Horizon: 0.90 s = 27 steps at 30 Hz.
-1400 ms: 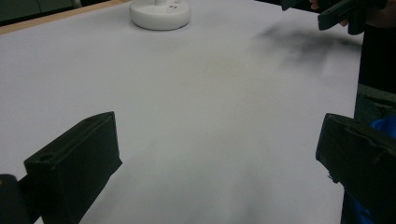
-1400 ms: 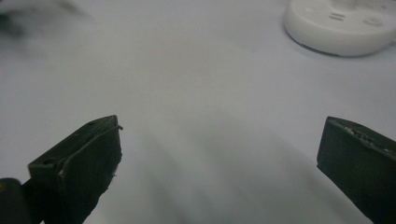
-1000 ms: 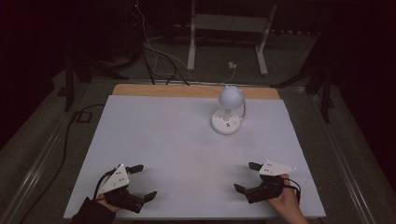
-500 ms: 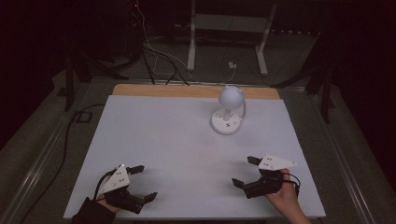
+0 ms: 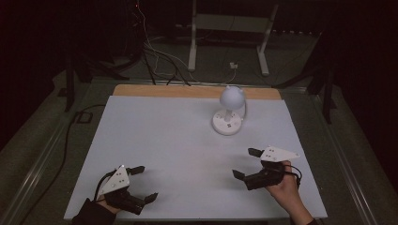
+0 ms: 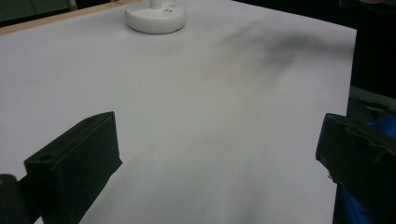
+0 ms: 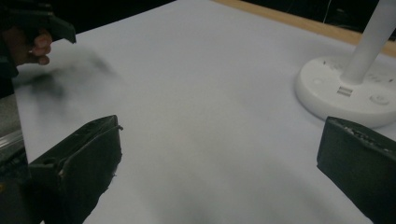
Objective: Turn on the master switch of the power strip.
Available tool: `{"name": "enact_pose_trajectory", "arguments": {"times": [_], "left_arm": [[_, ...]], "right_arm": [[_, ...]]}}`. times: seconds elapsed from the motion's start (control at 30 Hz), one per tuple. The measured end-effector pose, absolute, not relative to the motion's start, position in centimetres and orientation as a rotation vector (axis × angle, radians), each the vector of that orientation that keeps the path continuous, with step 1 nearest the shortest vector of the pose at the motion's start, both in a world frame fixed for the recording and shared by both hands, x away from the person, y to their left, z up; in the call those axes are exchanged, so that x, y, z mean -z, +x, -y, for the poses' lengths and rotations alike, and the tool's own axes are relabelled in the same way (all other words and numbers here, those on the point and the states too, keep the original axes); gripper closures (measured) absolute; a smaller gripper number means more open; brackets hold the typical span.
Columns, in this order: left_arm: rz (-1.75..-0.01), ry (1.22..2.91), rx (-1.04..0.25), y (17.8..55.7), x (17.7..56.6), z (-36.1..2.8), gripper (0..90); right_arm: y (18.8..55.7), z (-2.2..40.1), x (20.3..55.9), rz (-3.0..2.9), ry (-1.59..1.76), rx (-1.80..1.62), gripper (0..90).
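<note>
High view: a smooth matte white sheet (image 5: 178, 140) covers the table. A small white plastic desk lamp (image 5: 228, 112), with round base and domed head, stands right of centre toward the far edge. The left gripper (image 5: 139, 183) and right gripper (image 5: 245, 162) sit near the front corners, jaws wide apart, empty.

Left gripper view: blocky black jaws spread; lamp base (image 6: 155, 16) far ahead.

Right gripper view: jaws spread; base (image 7: 348, 95) nearby, with flat buttons.

table (image 5: 155, 140): matt white top, wood far edge | lamp (image 5: 228, 123): smooth glossy white plastic | fingers (image 7: 81, 161): matt black
</note>
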State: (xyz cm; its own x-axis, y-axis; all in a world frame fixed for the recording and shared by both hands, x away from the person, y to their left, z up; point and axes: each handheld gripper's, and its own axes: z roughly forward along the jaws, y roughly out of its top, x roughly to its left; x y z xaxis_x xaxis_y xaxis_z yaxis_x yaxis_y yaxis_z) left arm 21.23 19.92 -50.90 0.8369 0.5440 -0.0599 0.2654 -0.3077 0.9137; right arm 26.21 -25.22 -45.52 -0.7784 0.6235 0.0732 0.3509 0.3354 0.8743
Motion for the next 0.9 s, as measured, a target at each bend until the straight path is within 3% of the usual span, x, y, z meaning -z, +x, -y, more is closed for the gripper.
{"name": "enact_pose_trajectory", "arguments": {"times": [0.9], "left_arm": [[-0.601,1.897,-0.309,21.2,50.9,-20.0,0.2]], "right_arm": [[30.2,24.9,43.4,-2.277,0.884,-1.435,0.0]]}}
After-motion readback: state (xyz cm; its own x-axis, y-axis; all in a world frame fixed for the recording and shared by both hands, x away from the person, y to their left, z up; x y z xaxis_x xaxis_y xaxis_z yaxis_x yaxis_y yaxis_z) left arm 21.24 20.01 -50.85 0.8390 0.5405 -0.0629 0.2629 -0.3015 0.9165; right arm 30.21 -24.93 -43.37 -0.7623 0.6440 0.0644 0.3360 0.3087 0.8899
